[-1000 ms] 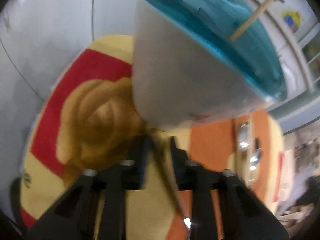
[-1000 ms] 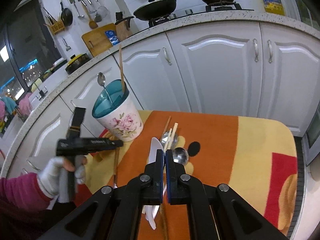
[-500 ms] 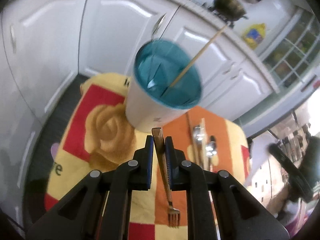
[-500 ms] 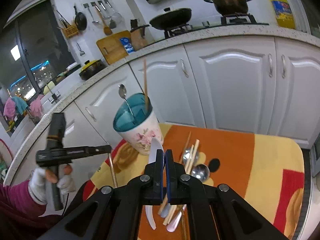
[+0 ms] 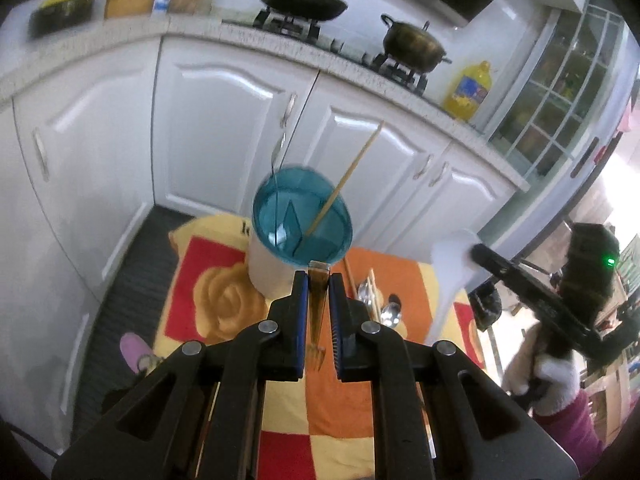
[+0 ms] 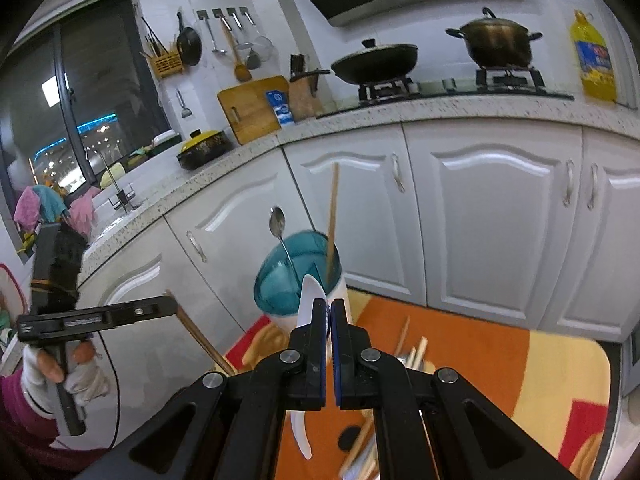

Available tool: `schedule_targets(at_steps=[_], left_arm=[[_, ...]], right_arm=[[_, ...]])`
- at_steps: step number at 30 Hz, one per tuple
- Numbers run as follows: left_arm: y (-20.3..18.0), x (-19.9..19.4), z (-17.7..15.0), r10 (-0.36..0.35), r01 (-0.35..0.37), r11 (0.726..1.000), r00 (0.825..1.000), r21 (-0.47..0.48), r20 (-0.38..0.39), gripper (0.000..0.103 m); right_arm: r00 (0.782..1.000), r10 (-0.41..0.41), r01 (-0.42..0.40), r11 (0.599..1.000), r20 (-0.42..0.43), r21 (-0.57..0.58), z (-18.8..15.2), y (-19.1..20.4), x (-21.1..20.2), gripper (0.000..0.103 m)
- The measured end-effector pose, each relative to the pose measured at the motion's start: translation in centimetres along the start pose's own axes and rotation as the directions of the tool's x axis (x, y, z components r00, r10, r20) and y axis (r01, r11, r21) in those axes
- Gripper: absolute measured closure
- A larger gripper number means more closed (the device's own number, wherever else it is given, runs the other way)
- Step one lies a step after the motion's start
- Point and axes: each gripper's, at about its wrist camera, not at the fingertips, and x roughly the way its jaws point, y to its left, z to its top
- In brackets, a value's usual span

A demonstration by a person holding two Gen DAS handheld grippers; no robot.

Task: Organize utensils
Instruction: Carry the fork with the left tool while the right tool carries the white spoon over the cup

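A white floral utensil cup [image 5: 269, 280] with a teal inside stands on the patterned mat [image 5: 224, 248]. A metal spoon [image 6: 277, 220] and a wooden chopstick [image 5: 352, 172] stand in it. My left gripper [image 5: 319, 280] is shut on a brown fork [image 5: 316, 320], tines hanging down, in the air just short of the cup's rim. My right gripper [image 6: 329, 306] is shut on a white plastic spoon [image 6: 310, 294], raised in front of the cup [image 6: 280, 292]. Each gripper also shows in the other's view: the left gripper [image 6: 172, 306] and the right gripper [image 5: 478, 250].
Several spoons and chopsticks [image 6: 412, 356] lie loose on the orange part of the mat [image 6: 500, 360], right of the cup. White cabinet doors [image 5: 224, 120] stand close behind. The counter above carries a wok [image 6: 374, 64], a pot [image 6: 498, 40] and an oil bottle [image 6: 596, 64].
Both grippers have risen from the mat. The left one closed on the fork and lifted it back from the cup's side. The right one carried the white spoon up toward the cup.
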Motion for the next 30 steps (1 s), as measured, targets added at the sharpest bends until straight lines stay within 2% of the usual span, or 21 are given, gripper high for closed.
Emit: schedule_targets(at_steps=[9, 12, 16, 20, 24, 30], left_arm=[[-0.1, -4.7, 7.1, 0.018, -0.024, 0.998, 0.993, 0.052, 0.115, 0.094], [-0.3, -5.0, 9.4, 0.048, -0.061, 0.995, 0.985, 0.076, 0.164, 0.094], [0.0, -3.1, 12.0, 0.086, -0.104, 0.992, 0.975, 0.077, 0.204, 0.094], [0.4, 0.2, 13.0, 0.101, -0.116, 0.991, 0.975, 0.066, 0.199, 0.094], [0.5, 3.6, 12.9, 0.111, -0.123, 0.990, 0.982, 0.068, 0.156, 0.094], [0.7, 7.3, 11.3, 0.151, -0.161, 0.984, 0.982, 0.078, 0.111, 0.094]], right_arm=[[0.998, -0.015, 0.018, 0.998, 0.055, -0.052, 5.0, 2.1, 4.4, 0.101], [0.997, -0.031, 0.036, 0.998, 0.075, -0.061, 6.5, 2.6, 6.6, 0.101], [0.994, -0.065, 0.072, 0.994, 0.093, -0.078, 7.6, 2.9, 9.5, 0.101], [0.991, -0.093, 0.104, 0.988, 0.096, -0.111, 8.1, 3.2, 12.1, 0.101], [0.988, -0.123, 0.136, 0.980, 0.095, -0.148, 7.8, 3.2, 14.2, 0.101], [0.992, -0.122, 0.126, 0.983, 0.038, -0.135, 6.0, 2.1, 15.5, 0.101]])
